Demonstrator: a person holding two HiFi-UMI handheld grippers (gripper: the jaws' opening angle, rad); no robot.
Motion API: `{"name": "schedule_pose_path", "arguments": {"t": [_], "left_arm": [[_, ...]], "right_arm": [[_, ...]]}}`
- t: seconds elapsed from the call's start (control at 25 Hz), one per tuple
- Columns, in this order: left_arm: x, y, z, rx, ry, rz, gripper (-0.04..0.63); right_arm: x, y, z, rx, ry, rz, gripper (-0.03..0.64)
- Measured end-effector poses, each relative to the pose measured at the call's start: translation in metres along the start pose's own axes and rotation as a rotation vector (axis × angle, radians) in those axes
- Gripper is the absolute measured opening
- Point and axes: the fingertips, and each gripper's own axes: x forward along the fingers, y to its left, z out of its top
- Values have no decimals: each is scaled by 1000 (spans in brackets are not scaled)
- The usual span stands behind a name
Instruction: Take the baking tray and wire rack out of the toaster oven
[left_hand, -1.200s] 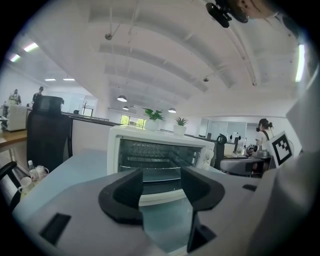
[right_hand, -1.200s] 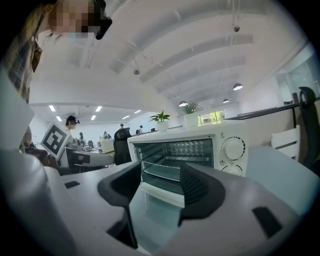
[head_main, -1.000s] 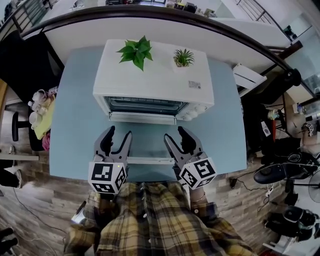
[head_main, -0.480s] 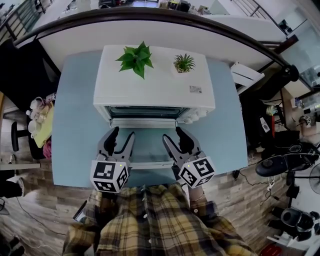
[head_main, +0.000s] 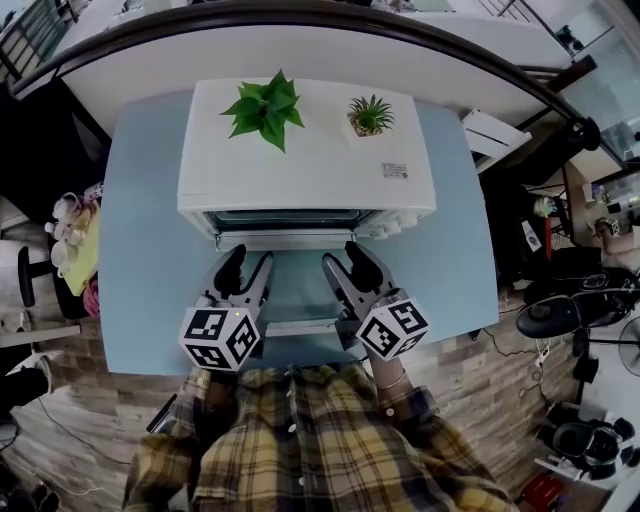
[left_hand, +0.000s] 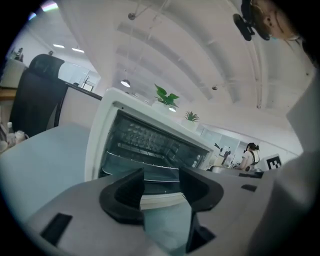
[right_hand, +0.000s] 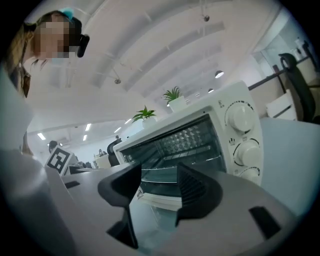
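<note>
The white toaster oven (head_main: 305, 170) stands on the blue table (head_main: 150, 260) with its glass door (head_main: 298, 290) folded down flat towards me. Inside, the left gripper view shows the wire rack (left_hand: 150, 156) over the dark baking tray (left_hand: 125, 168); the right gripper view shows the rack (right_hand: 192, 159) and the tray (right_hand: 165, 175) too. My left gripper (head_main: 247, 262) (left_hand: 161, 182) hovers over the door's left side, open; its jaws have just been closing a little with nothing between them. My right gripper (head_main: 345, 258) (right_hand: 157, 182) is open over the door's right side, also holding nothing.
Two potted plants (head_main: 265, 105) (head_main: 370, 115) stand on the oven's top. Its knobs (right_hand: 240, 117) are on the right of the front. The door's handle (head_main: 300, 325) lies near the table's front edge. A chair with clutter (head_main: 70, 240) is to the left of the table.
Both grippers have moved forward over the open door, closer to the oven's mouth, and sunk a little. The oven, rack and tray have not moved.
</note>
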Motion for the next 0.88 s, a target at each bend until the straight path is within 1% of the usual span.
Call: {"name": "schedule_pose_path", "arguments": {"t": [0.08, 0.2, 0.32, 0.44, 0.68, 0.8, 0.88], "left_arm": [[4, 5, -3, -38, -9, 5, 207], [9, 15, -8, -127, -21, 14, 207], [15, 22, -9, -200, -44, 18, 207], [22, 26, -8, -255, -74, 5, 206], [40, 33, -7, -322, -122, -22, 194], [49, 40, -5, -341, -152, -16, 177], [56, 44, -5, -364, -162, -10, 174]], "right_arm": [[3, -8, -3, 54, -22, -25, 229], [8, -17, -9, 148, -49, -44, 227], [14, -24, -13, 247, -71, -43, 225], [24, -27, -16, 316, -86, -27, 223], [47, -36, -25, 449, -95, -23, 218], [57, -45, -32, 497, -94, -36, 215], [64, -49, -34, 541, -110, -40, 215]]}}
